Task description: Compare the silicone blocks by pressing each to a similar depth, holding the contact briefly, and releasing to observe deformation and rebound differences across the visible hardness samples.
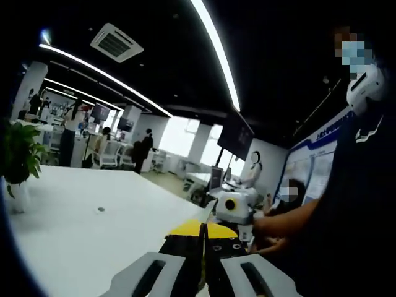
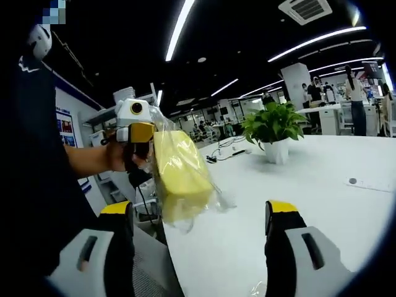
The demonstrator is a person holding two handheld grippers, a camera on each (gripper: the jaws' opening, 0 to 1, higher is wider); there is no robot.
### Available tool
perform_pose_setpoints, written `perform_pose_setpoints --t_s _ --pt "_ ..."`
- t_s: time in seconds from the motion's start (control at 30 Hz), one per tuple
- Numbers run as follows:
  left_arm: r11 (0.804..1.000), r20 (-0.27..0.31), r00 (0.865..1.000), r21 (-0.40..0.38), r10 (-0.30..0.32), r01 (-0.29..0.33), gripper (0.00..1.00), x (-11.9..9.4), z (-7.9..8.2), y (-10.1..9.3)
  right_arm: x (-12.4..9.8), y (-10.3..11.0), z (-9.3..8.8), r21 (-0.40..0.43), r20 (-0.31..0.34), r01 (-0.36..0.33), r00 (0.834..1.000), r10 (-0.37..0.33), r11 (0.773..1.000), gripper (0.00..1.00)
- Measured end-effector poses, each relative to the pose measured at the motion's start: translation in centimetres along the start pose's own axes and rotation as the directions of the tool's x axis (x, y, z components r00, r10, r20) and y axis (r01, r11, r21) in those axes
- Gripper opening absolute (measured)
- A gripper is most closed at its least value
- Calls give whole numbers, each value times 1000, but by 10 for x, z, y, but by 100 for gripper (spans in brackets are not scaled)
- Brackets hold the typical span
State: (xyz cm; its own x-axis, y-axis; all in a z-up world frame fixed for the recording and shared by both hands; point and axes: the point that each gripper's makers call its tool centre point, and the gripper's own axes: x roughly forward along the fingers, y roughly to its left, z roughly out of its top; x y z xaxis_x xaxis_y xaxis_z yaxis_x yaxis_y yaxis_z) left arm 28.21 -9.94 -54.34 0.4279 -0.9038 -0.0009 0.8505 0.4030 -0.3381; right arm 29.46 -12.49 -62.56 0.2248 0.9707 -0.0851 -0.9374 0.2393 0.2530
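Right gripper (image 2: 201,216) jaws stood open; left gripper (image 2: 141,133) clamped a bagged yellow block (image 2: 179,173) above the table (image 2: 297,198) edge. Lowering it flat first would steady pressing.

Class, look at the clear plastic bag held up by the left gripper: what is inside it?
Inside the clear plastic bag is a yellow block. The left gripper pinches the bag's top edge, so that end of the bag is hidden; whether anything else is inside cannot be told.

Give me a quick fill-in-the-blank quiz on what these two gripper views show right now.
1. The left gripper is shut on a ____ block in a clear bag.
2. The right gripper's jaws stand ____.
3. A potted ____ stands on the white table.

Missing words: yellow; open; plant
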Motion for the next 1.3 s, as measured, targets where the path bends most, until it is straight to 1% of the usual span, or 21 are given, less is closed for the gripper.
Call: perform_pose_setpoints --t_s 0.03,0.1,0.17,0.3,0.37,0.43,0.47,0.5,0.6,0.77,0.87,1.0,1.1,1.3 --pt "1000 6 1000 -1 -3 3 0 0 2 -1 2 0 1 9 -2 -2 1000 2 1000 83" --pt "1000 16 1000 -3 -7 7 0 0 5 -1 6 2 6 0 4 -18 1000 18 1000 77" --pt "1000 24 1000 -3 -9 9 0 0 8 -2 9 1 8 -4 12 -17 1000 17 1000 76" --pt "1000 24 1000 -3 -11 11 0 -1 7 -2 10 4 11 11 26 -39 999 38 999 69" --pt "1000 24 1000 -5 -12 12 0 -1 6 -2 10 6 10 26 22 -50 999 50 998 65" --pt "1000 27 1000 -8 -16 16 0 -1 6 -4 11 9 11 45 29 -63 998 62 997 59" --pt "1000 32 999 -12 -19 20 0 -1 6 -5 11 15 14 107 53 -94 995 88 990 55" --pt "1000 36 999 -15 -23 23 0 -1 7 -6 11 20 17 152 76 -128 990 117 980 50" --pt "998 75 996 -45 -42 46 0 0 11 -9 12 21 19 152 95 -139 988 126 978 42" --pt "998 83 996 -42 -45 49 0 1 13 -11 11 23 26 163 127 -148 984 128 975 34" --pt "998 87 995 -42 -39 42 0 1 15 -11 11 24 28 154 128 -143 984 124 978 31" --pt "998 99 995 -55 -13 19 0 -2 14 -4 9 21 32 116 124 -109 988 95 987 29" --pt "998 104 995 -55 -2 8 0 -4 14 -3 9 21 33 110 117 -107 989 94 988 27" --pt "999 91 996 -50 5 0 0 -5 10 -2 6 24 31 106 97 -114 990 104 988 22"
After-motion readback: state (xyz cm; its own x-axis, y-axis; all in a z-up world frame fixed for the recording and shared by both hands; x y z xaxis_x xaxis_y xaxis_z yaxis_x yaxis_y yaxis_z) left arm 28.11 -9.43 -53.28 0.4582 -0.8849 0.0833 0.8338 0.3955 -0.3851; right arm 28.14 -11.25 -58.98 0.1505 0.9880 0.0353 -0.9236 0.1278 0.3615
